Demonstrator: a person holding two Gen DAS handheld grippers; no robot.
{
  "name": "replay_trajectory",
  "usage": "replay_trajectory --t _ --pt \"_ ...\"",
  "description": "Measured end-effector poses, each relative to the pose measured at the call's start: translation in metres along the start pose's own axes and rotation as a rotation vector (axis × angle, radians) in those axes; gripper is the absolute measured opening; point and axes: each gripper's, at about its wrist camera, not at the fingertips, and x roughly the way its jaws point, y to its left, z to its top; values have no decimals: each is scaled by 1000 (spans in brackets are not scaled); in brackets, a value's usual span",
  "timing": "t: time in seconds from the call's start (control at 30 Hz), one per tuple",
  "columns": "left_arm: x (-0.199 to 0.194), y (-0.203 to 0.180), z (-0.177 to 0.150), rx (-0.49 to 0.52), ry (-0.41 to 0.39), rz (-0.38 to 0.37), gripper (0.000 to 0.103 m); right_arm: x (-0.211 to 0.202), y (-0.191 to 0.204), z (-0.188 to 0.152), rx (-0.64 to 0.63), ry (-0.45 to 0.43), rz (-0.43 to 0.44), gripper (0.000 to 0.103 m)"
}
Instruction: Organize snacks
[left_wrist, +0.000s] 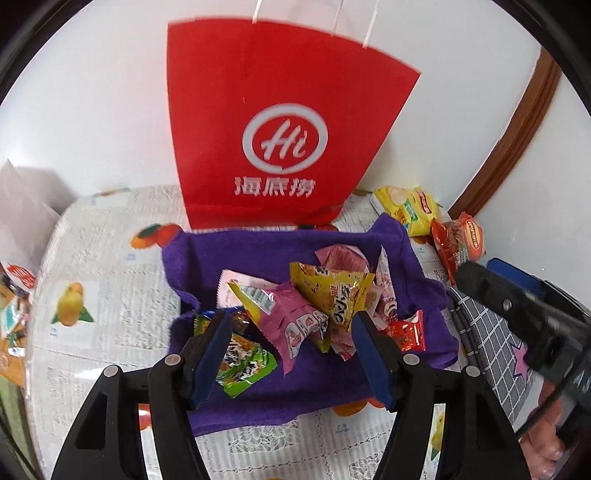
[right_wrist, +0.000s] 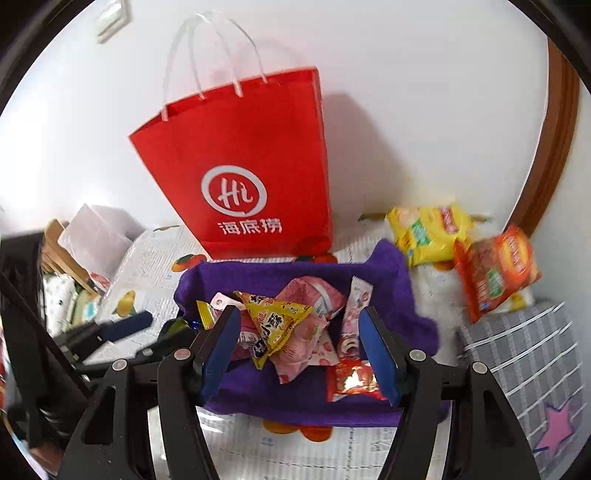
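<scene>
Left wrist view: the left gripper (left_wrist: 291, 349) is hovering with jaws parted and empty over snack packets (left_wrist: 314, 306) lying piled on the purple cloth (left_wrist: 207, 258), near the red paper bag (left_wrist: 273, 122). The right gripper (right_wrist: 301, 352) is hanging likewise apart, gripping nothing, above the same pile.

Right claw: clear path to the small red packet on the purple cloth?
Probably yes. The right claw is open and empty, hovering over the purple cloth. The small red packet lies at the pile's near edge, by its right finger, with nothing on top. The left claw sits off to the side.
</scene>
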Motion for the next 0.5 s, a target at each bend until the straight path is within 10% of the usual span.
replay_trajectory --t 0.5 --pt "-103 -22 -87 89 -169 104 75 -106 8 -90 16 -55 -105 87"
